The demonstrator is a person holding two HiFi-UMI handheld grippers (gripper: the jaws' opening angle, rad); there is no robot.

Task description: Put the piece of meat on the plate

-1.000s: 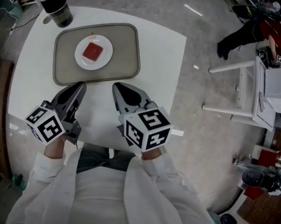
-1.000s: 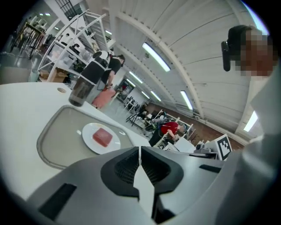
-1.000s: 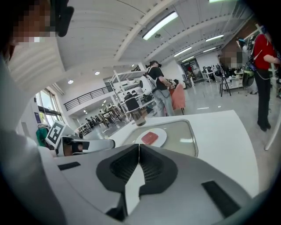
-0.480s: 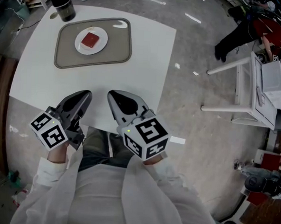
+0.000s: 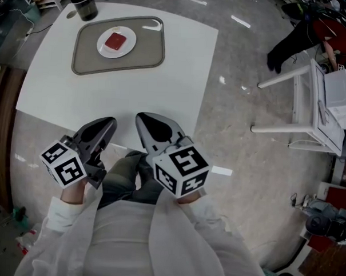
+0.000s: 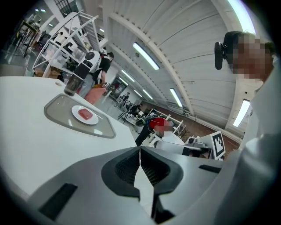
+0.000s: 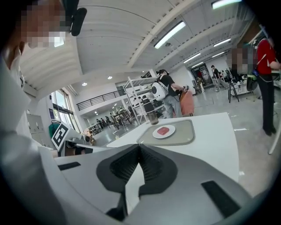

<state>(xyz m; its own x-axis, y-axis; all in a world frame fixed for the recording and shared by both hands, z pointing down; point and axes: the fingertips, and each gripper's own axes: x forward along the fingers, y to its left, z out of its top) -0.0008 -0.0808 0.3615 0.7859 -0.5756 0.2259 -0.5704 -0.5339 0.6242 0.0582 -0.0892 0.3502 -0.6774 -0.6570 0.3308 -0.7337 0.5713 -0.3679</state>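
Observation:
A red piece of meat (image 5: 115, 41) lies on a small white plate (image 5: 124, 48), which rests on a grey tray (image 5: 148, 47) at the far side of the white table (image 5: 175, 83). The left gripper view shows the meat (image 6: 85, 115) on the plate (image 6: 79, 119), and so does the right gripper view, with meat (image 7: 163, 130) on plate (image 7: 170, 132). My left gripper (image 5: 108, 125) and right gripper (image 5: 146, 121) are both shut and empty. They hover at the table's near edge, close to my body and far from the tray.
A dark cup (image 5: 85, 6) stands just beyond the tray's far-left corner. A white chair or rack (image 5: 312, 106) is on the floor to the right. A person in red (image 5: 332, 33) is at the upper right. My own legs (image 5: 131, 173) show below the grippers.
Both grippers have drawn back from the tray toward my body, off the table's near edge. The meat stays on the plate. The table looks farther away.

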